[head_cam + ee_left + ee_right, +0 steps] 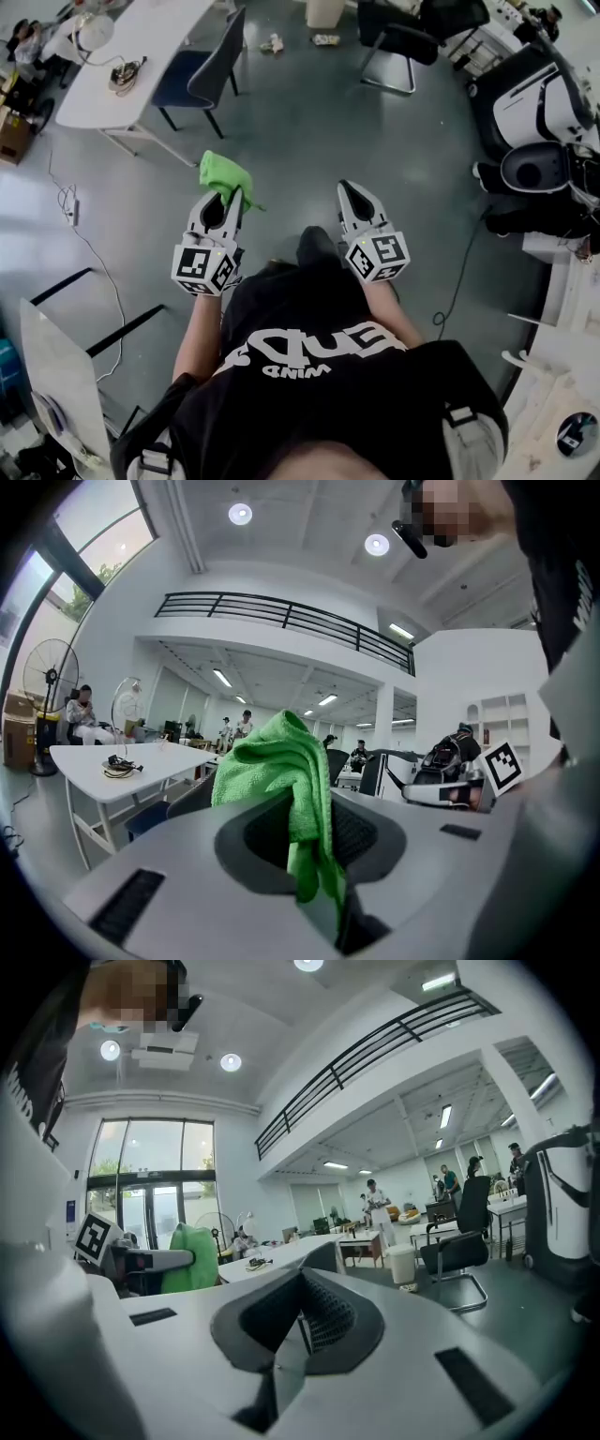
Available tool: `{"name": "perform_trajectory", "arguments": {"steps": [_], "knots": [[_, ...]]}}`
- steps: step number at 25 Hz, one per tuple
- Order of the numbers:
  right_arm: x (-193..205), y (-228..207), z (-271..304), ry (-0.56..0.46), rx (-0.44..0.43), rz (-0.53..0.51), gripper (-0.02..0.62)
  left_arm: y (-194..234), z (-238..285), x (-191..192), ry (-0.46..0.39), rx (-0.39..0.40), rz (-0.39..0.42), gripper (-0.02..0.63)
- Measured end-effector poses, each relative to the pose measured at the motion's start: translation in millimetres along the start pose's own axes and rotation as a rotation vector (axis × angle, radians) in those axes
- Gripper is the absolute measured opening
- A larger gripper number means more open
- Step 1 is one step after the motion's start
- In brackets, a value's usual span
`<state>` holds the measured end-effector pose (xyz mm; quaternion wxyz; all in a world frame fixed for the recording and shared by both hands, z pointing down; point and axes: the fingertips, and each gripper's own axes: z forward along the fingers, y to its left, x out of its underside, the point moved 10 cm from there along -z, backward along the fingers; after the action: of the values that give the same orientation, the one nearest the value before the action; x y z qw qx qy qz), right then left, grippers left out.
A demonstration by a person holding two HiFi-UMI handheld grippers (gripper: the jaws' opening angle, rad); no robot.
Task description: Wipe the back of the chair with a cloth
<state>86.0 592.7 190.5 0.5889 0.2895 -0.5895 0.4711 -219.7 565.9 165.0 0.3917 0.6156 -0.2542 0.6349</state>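
Left gripper [225, 195] and right gripper [350, 186]: pale grey moulded shells, each tapering to a narrow tip, with a dark teardrop-shaped recess on the upper face. Within the recess sits a black, finely ribbed pad [323, 1314]. Flat black rectangular slots [473, 1384] are set into the shell on either side. At the rear of each gripper is a white cube [204, 267] bearing black square markers on its faces. The person wears a black short-sleeved T-shirt [309, 403] with large white lettering [319, 349] across the chest. Pale grey fabric [473, 450] with black buckle-like fittings shows at each shoulder; what it belongs to cannot be told.
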Motion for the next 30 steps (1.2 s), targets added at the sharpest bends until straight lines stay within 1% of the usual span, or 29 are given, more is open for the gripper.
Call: {"name": "perform_trajectory", "arguments": {"steps": [4, 8, 12, 15, 19, 22, 27, 30], "knots": [[-3, -8, 20, -0.008, 0.037, 0.002, -0.004, 15, 16, -2, 0.015, 0.035, 0.020, 0.069], [-6, -21, 62, -0.021, 0.035, 0.003, -0.003, 41, 45, -3, 0.016, 0.040, 0.014, 0.068], [-9, -46, 107, -0.022, 0.029, 0.013, -0.003, 67, 89, -5, 0.019, 0.032, 0.008, 0.068], [-19, -70, 147, -0.009, 0.015, 0.015, -0.003, 88, 132, -15, 0.018, 0.019, 0.007, 0.069], [-39, -115, 208, 0.006, -0.004, 0.014, -0.003, 117, 202, -32, 0.010, 0.004, 0.005, 0.068], [-62, -161, 257, 0.026, -0.032, -0.001, -0.003, 132, 258, -43, 0.000, -0.028, -0.007, 0.069], [-101, -233, 337, 0.035, -0.082, -0.019, -0.003, 157, 348, -67, -0.012, -0.077, 0.004, 0.069], [-116, -262, 381, 0.047, -0.123, -0.019, -0.003, 174, 388, -78, -0.012, -0.121, 0.000, 0.069]]}}
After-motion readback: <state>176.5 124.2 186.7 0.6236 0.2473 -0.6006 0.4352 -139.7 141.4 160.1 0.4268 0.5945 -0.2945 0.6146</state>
